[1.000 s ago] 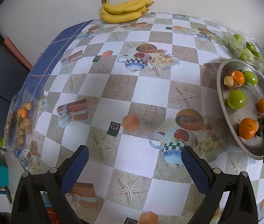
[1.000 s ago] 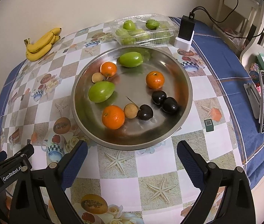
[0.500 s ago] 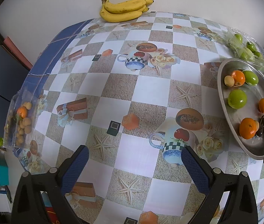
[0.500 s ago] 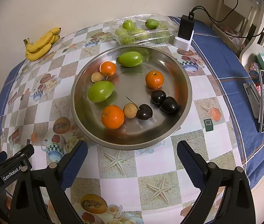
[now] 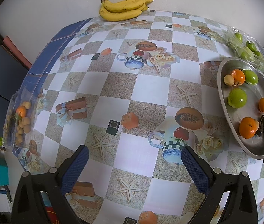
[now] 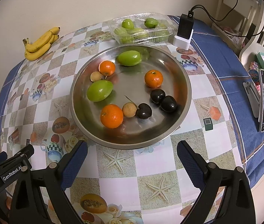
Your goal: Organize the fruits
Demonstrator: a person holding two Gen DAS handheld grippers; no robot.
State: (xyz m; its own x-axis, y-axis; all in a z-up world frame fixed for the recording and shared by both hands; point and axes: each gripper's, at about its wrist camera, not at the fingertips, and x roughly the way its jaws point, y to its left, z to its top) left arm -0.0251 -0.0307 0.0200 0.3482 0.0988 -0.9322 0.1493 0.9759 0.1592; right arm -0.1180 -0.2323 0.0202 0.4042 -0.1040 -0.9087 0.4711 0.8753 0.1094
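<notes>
— What's in the steel bowl (image 6: 185, 85)?
— Three oranges (image 6: 111, 116), two green fruits (image 6: 99, 90), three dark cherries (image 6: 144, 110), two small tan fruits (image 6: 129, 109).
— And outside it?
— Bananas (image 6: 38, 43) lie by the wall; more green fruit fills a clear tray (image 6: 141, 30).

Both grippers wide open, nothing held.

My left gripper (image 5: 134, 165) hangs above the table, blue-padded fingers (image 5: 76, 165) spread far apart, pointing forward and down. My right gripper (image 6: 132, 160) sits the same way, fingers (image 6: 189, 160) apart, empty. In the right wrist view I see the left gripper's black body at lower left, beside the right one.
</notes>
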